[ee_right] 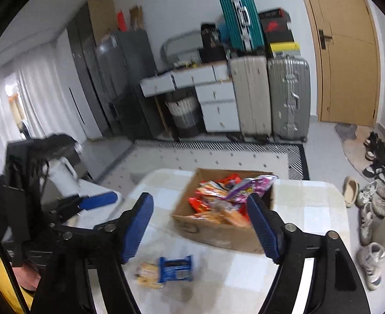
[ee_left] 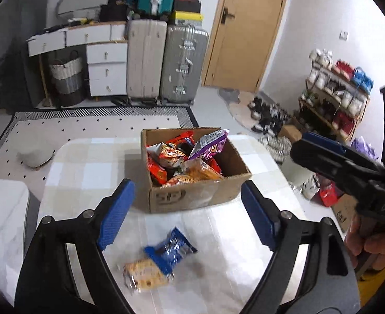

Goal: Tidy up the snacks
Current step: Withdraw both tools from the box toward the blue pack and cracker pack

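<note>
Snack stock, by my count: most packets sit in the cardboard box point(ee_left: 192, 191) on the table point(ee_left: 87, 172), blue packet point(ee_left: 170, 251) and biscuit packet point(ee_left: 144, 274) remain outside; left gripper point(ee_left: 187, 214) and right gripper point(ee_right: 200, 230) gape, empty.

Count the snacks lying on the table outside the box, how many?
2: a blue packet and a yellow cracker pack, touching, in front of the cardboard box.

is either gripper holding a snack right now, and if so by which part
Neither. The left gripper and right gripper are both open and empty; the blue packet and the yellow packet lie loose on the table.
</note>
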